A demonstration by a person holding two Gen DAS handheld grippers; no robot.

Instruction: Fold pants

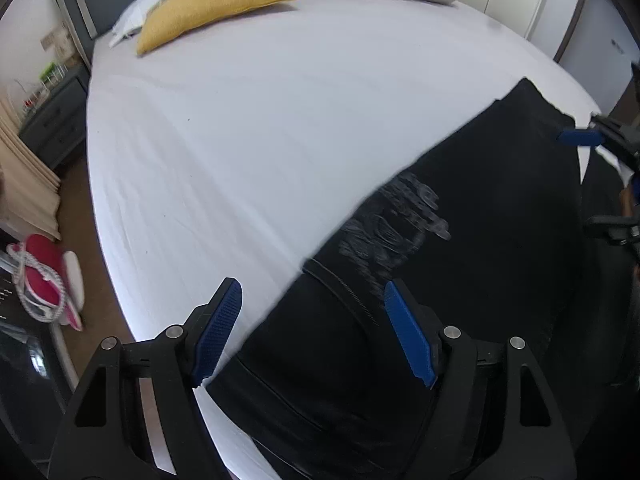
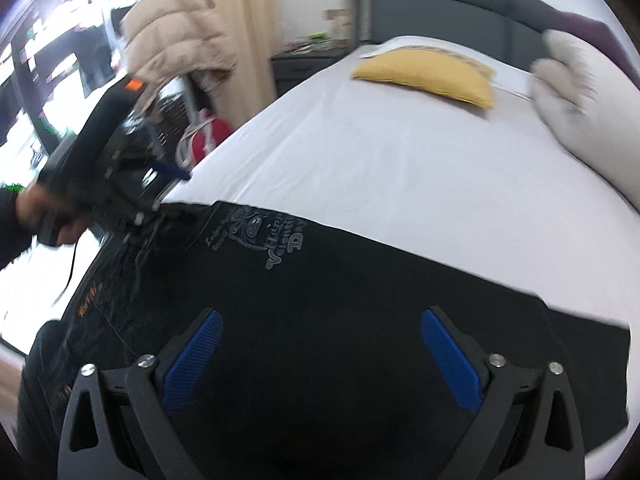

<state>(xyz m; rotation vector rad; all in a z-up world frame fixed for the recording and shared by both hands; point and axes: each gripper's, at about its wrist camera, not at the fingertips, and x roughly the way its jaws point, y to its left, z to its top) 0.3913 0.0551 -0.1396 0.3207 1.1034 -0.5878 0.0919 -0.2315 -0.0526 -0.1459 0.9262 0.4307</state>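
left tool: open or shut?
Open. In its own wrist view the left tool has its two blue pads spread wide apart above the black pants, with nothing pinched between them.

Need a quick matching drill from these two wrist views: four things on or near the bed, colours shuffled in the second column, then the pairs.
Things:
1. pants
2. cushion
3. bed sheet
4. headboard

Colours:
A. white
B. dark grey
C. black with a pale print
D. yellow

Pairs: 1-C, 2-D, 3-A, 4-B.

The left gripper and the right gripper both hang open over the pants, holding nothing.
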